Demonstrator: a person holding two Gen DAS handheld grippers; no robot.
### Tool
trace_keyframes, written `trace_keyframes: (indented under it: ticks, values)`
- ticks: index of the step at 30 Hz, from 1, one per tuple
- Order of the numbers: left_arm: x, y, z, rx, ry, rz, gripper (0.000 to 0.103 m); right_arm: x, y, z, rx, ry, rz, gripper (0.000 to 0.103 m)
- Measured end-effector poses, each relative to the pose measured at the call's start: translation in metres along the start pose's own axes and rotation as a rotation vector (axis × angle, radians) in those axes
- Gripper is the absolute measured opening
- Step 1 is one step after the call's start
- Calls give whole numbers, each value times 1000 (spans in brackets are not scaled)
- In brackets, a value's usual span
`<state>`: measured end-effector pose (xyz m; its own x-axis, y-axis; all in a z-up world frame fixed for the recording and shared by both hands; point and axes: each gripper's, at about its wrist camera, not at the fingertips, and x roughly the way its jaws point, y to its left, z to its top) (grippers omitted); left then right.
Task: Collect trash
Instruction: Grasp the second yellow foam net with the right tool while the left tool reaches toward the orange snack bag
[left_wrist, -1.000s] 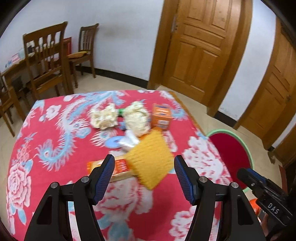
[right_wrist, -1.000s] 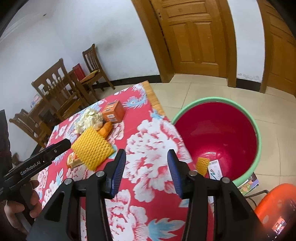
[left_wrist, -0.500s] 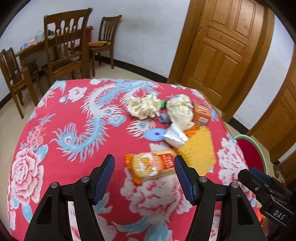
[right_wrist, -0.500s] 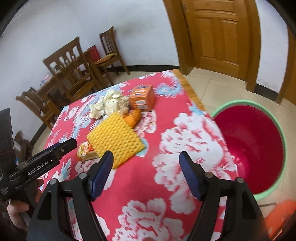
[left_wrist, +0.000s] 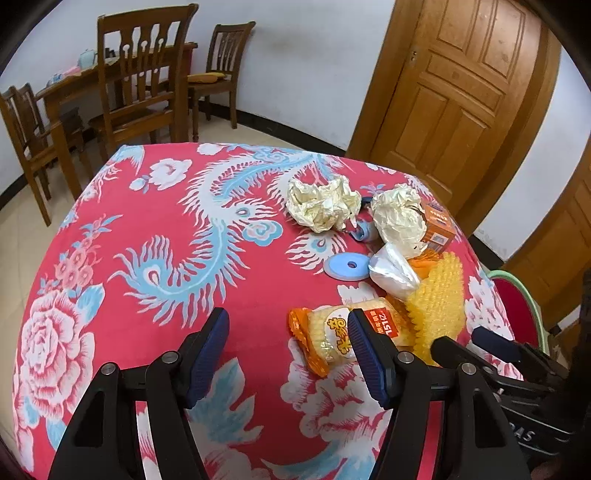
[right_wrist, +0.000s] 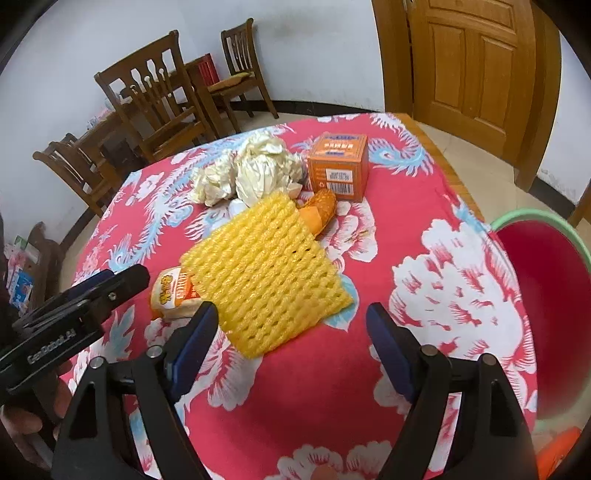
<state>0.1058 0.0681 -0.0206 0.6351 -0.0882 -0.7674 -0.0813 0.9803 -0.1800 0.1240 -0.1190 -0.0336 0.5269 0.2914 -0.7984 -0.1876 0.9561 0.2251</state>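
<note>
Left tongs (right_wrist: 110, 284) marked GenRobot.AI, snack packet (left_wrist: 354, 332) seemingly "151g"

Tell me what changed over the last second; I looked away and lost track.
Both views swung from the red tub back toward the trash on the table. The right gripper now faces the yellow foam net, and its jaws are opening with nothing between them. The left gripper came in beside the snack packet, open and empty. The net, packet, crumpled paper and orange box lie as before.
</note>
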Motion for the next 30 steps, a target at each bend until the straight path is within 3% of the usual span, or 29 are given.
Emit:
trace_keyframes:
  ticks: [2, 5, 8, 11, 21, 30]
  values:
    - [3, 0, 3, 13, 0, 6, 68, 4, -1, 0, 9, 9, -9, 59]
    - [10, 1, 10, 37, -1, 22, 68, 8, -4, -2, 15, 24, -11, 41]
    - [19, 2, 16, 48, 8, 38, 68, 5, -6, -3, 13, 16, -21, 25]
    - [27, 5, 17, 49, 29, 56, 68, -2, -9, -4, 16, 3, -20, 16]
    - [22, 8, 3, 38, 51, 68, 68, -21, -13, -8, 21, -49, -13, 9]
    - [8, -5, -17, 37, 66, 17, 68, -45, -29, -14, 65, -97, -26, 9]
